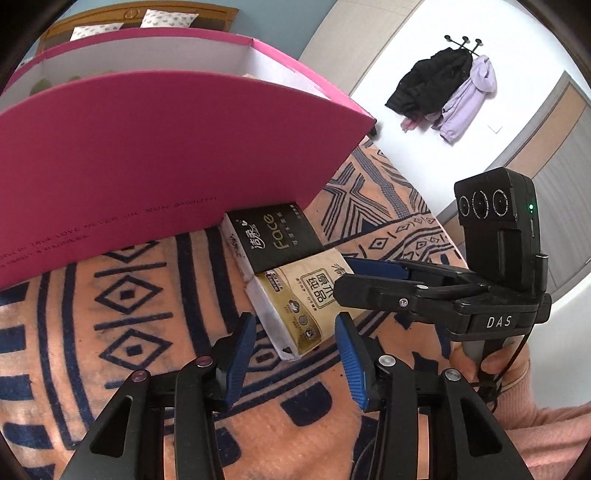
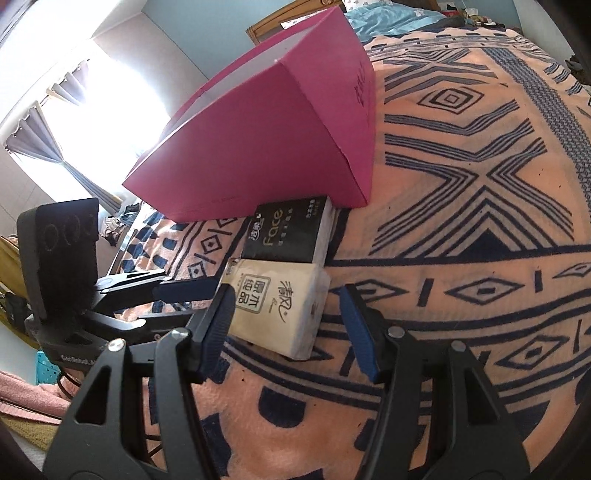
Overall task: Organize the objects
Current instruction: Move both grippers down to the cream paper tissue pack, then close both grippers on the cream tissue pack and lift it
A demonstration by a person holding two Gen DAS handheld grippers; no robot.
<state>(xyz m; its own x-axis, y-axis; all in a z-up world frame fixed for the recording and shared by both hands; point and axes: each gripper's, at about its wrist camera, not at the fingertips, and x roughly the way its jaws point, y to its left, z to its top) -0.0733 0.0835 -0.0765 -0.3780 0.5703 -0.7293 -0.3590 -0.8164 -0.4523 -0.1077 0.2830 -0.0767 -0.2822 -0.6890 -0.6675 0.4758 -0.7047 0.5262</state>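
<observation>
A beige tissue pack lies flat on the blanket, end to end with a black "Face" tissue pack. The black pack butts against a tall open pink box. My left gripper is open and straddles the beige pack's near end, its blue pads close beside the sides. My right gripper is open around the same pack, the left pad at its edge and a gap at the right pad. Each gripper shows in the other view: the right gripper, the left gripper.
An orange blanket with dark blue patterns covers the bed. A hand in a pink sleeve holds the right gripper. Jackets hang on a wall rack. A wooden headboard with pillows stands behind the box, a bright curtained window to the side.
</observation>
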